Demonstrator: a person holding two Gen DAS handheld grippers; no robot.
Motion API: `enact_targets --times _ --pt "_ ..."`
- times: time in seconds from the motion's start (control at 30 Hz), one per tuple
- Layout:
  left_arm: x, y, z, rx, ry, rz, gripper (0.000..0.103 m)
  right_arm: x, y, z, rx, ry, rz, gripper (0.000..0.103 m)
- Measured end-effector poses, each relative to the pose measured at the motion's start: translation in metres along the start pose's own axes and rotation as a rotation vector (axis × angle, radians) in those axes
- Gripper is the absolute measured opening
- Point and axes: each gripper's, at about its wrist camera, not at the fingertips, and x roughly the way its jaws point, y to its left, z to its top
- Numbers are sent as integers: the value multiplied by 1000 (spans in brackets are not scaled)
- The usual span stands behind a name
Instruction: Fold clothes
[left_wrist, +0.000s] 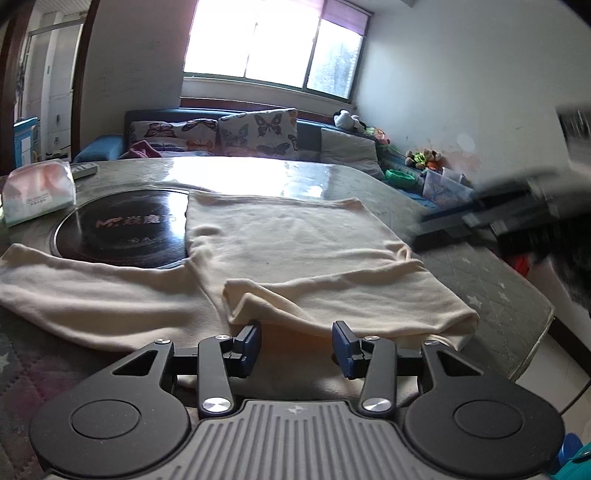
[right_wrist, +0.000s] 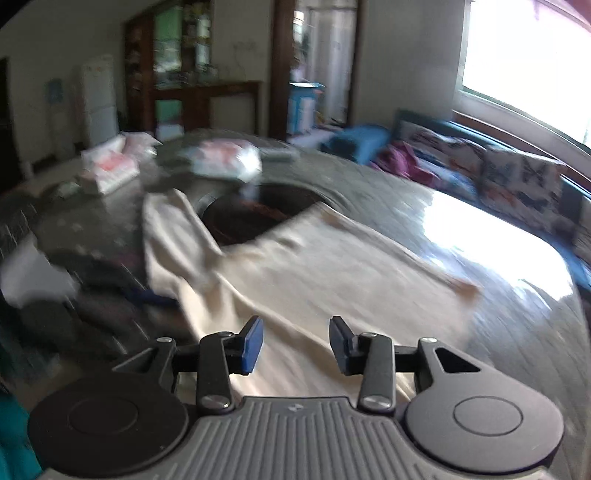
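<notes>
Tissue pack (left_wrist: 37, 192) sits far left on the table (left_wrist: 332, 177), clear of the work; the black disc (left_wrist: 122, 232) lies just beside it, partly covered by the garment (left_wrist: 295, 251). The cream garment lies flat mid-table, one sleeve stretched left and the right side already folded over the body, so the remaining fold can likely start from the near edge. Left gripper (left_wrist: 295, 347) hovers at that edge, released, nothing between its pads. Right gripper (right_wrist: 295, 347) hangs over the cloth, likewise released and empty.
</notes>
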Motion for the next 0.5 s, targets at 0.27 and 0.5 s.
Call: enact_targets --times 0.27,0.5 --pt "-2 15 4 -53 18 59 46 -22 -33 -65 89 71 -121 52" --pt "6 12 6 -32 46 91 34 -28 -36 -87 148 32 -130 56"
